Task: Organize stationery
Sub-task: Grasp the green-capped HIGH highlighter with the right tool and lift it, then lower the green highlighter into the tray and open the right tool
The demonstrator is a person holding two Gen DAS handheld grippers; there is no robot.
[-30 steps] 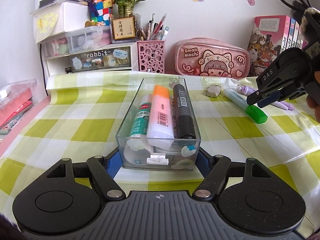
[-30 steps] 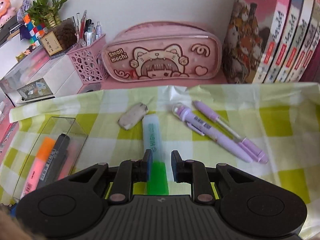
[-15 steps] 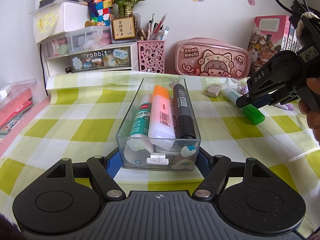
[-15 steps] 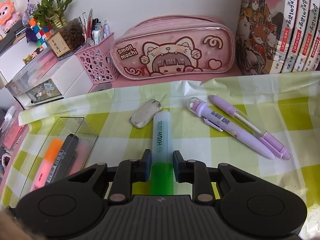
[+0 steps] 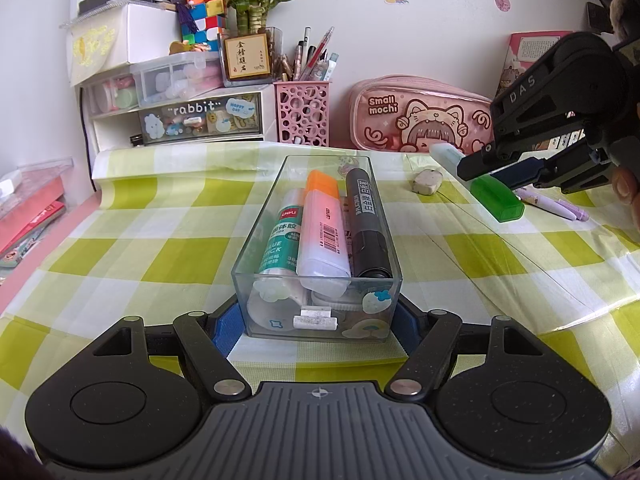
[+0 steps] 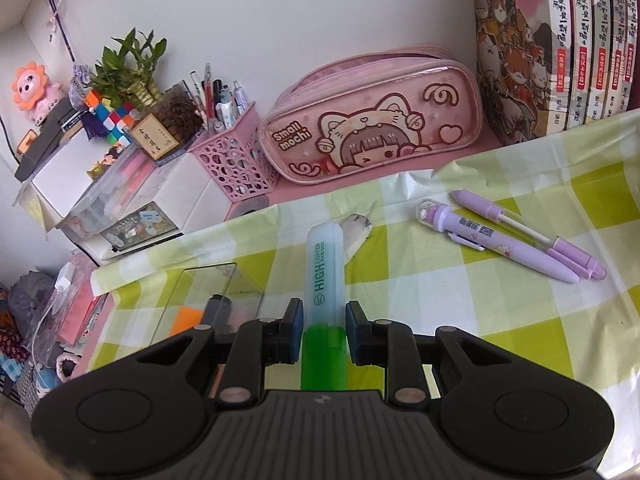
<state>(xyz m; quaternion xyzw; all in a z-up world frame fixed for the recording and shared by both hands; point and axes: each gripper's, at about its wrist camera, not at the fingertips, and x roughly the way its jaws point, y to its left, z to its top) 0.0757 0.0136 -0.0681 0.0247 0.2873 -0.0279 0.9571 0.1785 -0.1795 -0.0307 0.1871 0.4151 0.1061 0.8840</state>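
Tablecloth [image 5: 120, 256] is yellow-green and white checks, the highlighter [image 6: 323, 280] has a pale mint body with a bright green cap, both pens [image 6: 500, 240] are lilac, and the pencil case [image 6: 372, 136] is pink with a cartoon cat-hood girl.

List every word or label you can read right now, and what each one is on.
"Small mochi": pink pencil case
"rabbit": drawer front
"HIGH LIGHTER": green highlighter in the right gripper
"deli", "GLUE STICK": glue stick in the clear box
"DAS": right gripper's side
Too small or blurred: black marker, plant sign, book spines, barcodes.
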